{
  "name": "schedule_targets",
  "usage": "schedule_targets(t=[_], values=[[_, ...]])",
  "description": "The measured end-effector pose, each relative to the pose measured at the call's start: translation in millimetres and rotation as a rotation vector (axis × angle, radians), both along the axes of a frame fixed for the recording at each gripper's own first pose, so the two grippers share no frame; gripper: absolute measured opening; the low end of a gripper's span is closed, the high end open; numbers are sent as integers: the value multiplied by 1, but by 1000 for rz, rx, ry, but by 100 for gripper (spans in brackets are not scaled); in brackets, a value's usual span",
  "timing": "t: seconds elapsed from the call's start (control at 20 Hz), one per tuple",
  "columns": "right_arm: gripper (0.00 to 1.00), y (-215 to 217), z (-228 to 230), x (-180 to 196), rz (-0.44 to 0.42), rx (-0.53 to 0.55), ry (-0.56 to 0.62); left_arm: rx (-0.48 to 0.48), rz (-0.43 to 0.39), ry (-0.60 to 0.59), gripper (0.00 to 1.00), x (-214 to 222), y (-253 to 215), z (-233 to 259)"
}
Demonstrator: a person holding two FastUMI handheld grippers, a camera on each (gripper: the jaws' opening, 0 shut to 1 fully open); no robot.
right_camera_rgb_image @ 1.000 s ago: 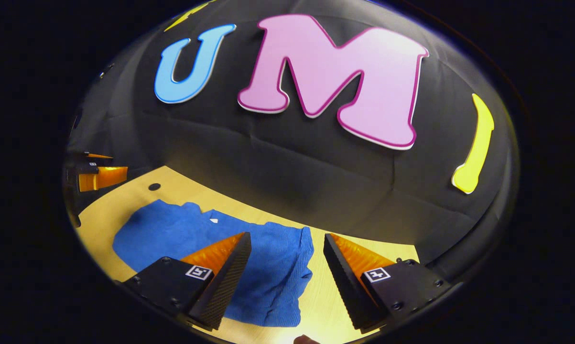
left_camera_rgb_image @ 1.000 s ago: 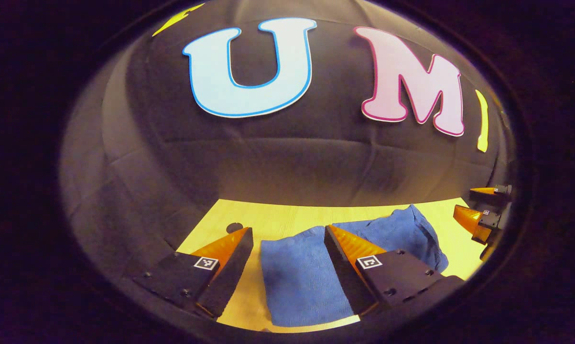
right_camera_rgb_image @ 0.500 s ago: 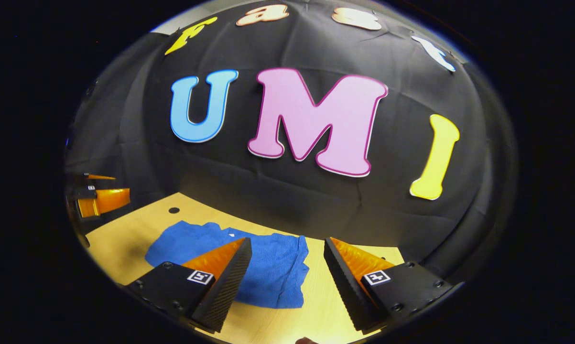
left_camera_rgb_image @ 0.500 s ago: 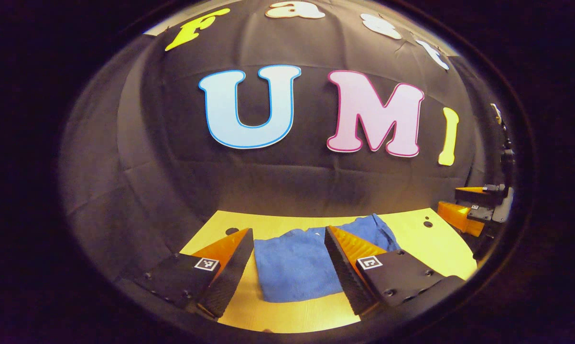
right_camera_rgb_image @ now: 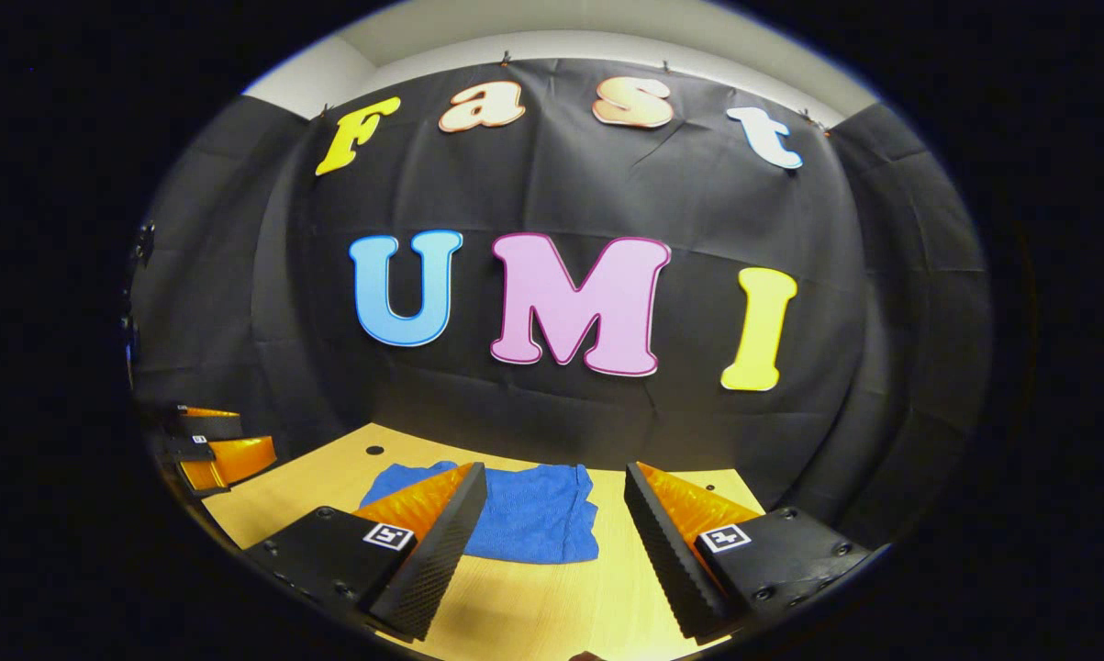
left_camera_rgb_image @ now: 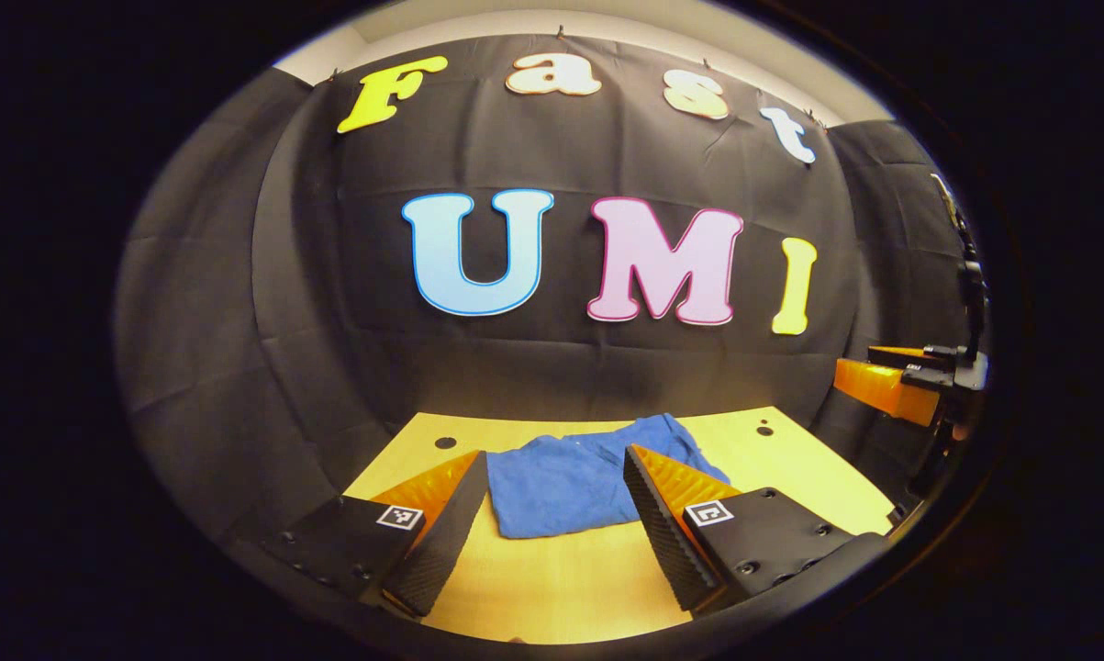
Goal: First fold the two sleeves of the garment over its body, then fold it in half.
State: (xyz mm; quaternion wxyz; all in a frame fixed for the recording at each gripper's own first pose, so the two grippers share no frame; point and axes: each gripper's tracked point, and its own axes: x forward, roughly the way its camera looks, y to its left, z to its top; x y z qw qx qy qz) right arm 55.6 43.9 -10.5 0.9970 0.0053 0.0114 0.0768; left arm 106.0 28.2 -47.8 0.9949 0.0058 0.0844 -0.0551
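The blue garment [left_camera_rgb_image: 574, 485] lies folded into a compact rectangle on the wooden table [left_camera_rgb_image: 570, 578]. My left gripper [left_camera_rgb_image: 556, 519] is open and held back above the near part of the table, with nothing between its fingers. The same garment [right_camera_rgb_image: 538, 523] shows in the right gripper view, lying flat ahead of my right gripper [right_camera_rgb_image: 556, 542], which is also open and holds nothing. The right gripper [left_camera_rgb_image: 891, 384] appears at the far right of the left gripper view. The left gripper [right_camera_rgb_image: 217, 445] appears at the left edge of the right gripper view.
The black booth cloth rises right behind the table's far edge [left_camera_rgb_image: 597, 418]. Small dark holes [left_camera_rgb_image: 445, 442] [left_camera_rgb_image: 764, 430] sit near the table's back corners. Bare tabletop [right_camera_rgb_image: 533, 606] lies between the garment and both grippers.
Both grippers have pulled back and away from the garment, staying open. The garment looks smaller and farther off in both views and lies still.
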Motion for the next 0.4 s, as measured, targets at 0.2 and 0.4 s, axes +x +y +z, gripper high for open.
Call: schedule_targets(t=[0.2, 0.4], values=[[96, -6, 0, -49, -44, 45, 0, 54, -33, -76, 84, -43, -7, 13], [96, -11, 2, -80, -71, 57, -20, 52, -67, -83, 86, -79, -17, 15]])
